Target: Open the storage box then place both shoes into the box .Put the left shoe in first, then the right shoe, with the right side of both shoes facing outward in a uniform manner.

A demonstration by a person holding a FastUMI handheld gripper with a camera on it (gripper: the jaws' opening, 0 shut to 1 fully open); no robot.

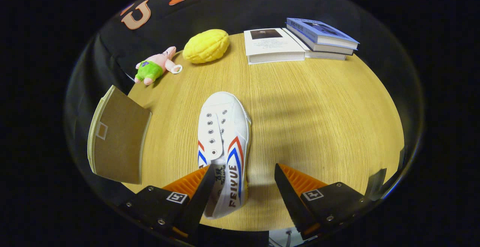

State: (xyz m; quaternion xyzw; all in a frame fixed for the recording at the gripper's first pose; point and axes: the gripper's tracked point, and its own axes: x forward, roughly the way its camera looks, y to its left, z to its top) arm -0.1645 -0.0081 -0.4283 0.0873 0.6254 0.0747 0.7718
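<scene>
- The white shoe [224,142] had "FEIYUE" printed down its side near the heel, plus red and blue chevron stripes. No laces, just empty eyelets.
- Jaws [243,187] were spread wide, not gripping anything. The shoe's heel sat between them, hard up against the left finger [198,198], with clear table [318,127] between it and the right finger [288,198]. Toe pointed away from the gripper.
- The brown storage box flap [118,142] stood left of the shoe, at the table edge.
- Far side: pink plush toy [155,67], yellow lumpy toy [206,46], 3 books [300,42], cover text too small to read.
</scene>
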